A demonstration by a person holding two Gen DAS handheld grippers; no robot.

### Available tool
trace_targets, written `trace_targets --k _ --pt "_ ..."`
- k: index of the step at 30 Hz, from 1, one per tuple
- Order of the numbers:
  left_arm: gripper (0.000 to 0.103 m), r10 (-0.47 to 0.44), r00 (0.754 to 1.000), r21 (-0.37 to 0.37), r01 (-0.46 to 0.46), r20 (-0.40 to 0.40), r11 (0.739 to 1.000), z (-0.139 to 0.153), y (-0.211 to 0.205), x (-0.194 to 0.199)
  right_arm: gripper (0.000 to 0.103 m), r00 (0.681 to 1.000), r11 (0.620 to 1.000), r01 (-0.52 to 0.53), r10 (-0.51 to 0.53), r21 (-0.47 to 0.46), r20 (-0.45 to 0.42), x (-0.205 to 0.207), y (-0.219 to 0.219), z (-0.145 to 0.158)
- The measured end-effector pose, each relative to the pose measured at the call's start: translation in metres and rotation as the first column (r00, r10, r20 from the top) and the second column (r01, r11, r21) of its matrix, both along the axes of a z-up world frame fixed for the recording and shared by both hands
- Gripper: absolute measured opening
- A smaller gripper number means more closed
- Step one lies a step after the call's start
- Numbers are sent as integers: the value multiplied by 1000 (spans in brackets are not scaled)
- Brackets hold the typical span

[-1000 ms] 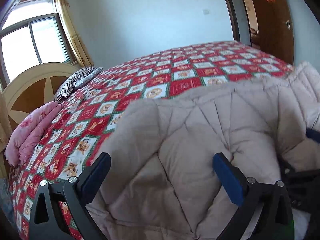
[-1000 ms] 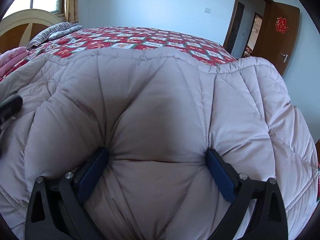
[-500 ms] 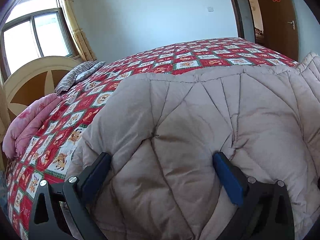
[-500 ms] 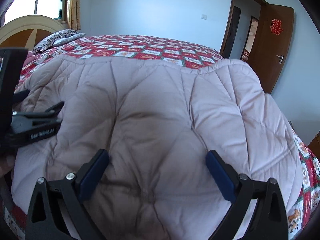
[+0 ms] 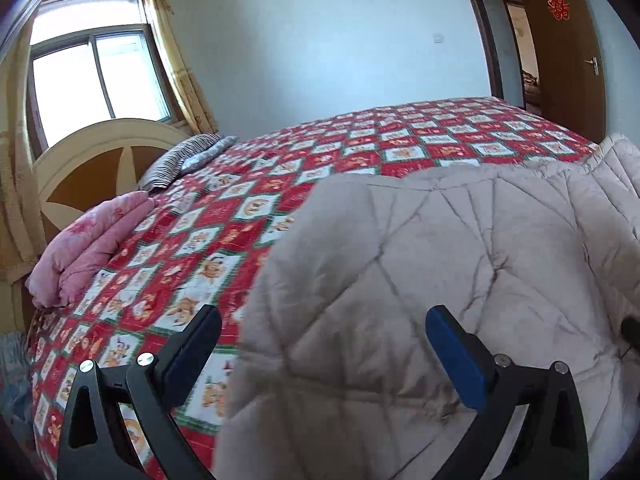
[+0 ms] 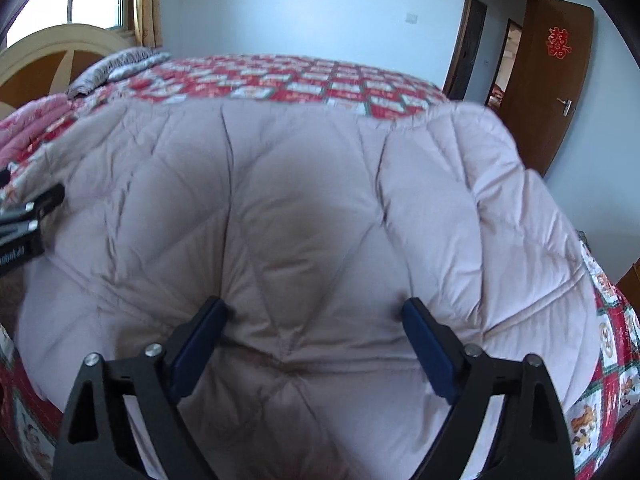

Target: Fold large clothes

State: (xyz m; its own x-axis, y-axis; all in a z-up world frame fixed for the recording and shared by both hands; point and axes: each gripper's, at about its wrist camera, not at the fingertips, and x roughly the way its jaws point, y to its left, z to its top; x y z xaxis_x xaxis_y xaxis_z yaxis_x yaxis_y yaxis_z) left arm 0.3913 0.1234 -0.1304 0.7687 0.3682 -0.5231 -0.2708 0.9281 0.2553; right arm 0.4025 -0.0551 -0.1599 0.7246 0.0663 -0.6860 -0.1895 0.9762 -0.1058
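Beige quilted coat point(image 6: 304, 208) lying puffed and only part-folded on the bed point(image 5: 360, 148) near its foot, right hand-held gripper point(image 6: 312, 340) closing around a padded bulge, left hand-held gripper point(image 5: 320, 354) spread wide over its edge, neat final folds judged outstanding.

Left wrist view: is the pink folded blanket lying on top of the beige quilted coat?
No, the pink folded blanket lies by the headboard, apart from the beige quilted coat.
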Motion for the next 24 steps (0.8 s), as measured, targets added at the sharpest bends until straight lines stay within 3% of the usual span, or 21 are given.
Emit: trace_targets --k 2,5,7,9,11,14,17,21,24 --pt "102 63 998 -8 -63 22 998 4 22 -8 93 998 999 14 -16 29 63 10 4 22" --pt "102 131 991 -85 -131 -8 988 -3 52 -6 94 995 998 56 -58 26 78 55 15 35" --pt "102 141 988 -116 -147 -61 982 -15 60 0 94 993 994 104 -105 18 46 89 21 31" --pt "102 130 990 -115 -137 -63 984 -24 57 0 94 991 991 134 -134 -30 10 113 28 19" --pt "102 116 991 -84 -121 -61 989 -30 50 2 96 987 990 122 -129 -67 -101 138 32 -10" --pt "102 96 994 -56 -99 -59 993 -34 41 3 102 988 988 109 -120 -112 -95 137 24 -25" --pt "102 93 993 -75 -99 -72 992 -32 44 1 103 987 990 106 -115 -90 -112 136 16 -24" --pt "102 116 990 -166 -128 -82 978 -24 60 -31 99 994 995 71 -77 -74 -77 107 24 -5" --pt "102 133 988 -250 -150 -84 957 -27 71 -62 100 999 998 43 -44 -43 -5 55 13 10"
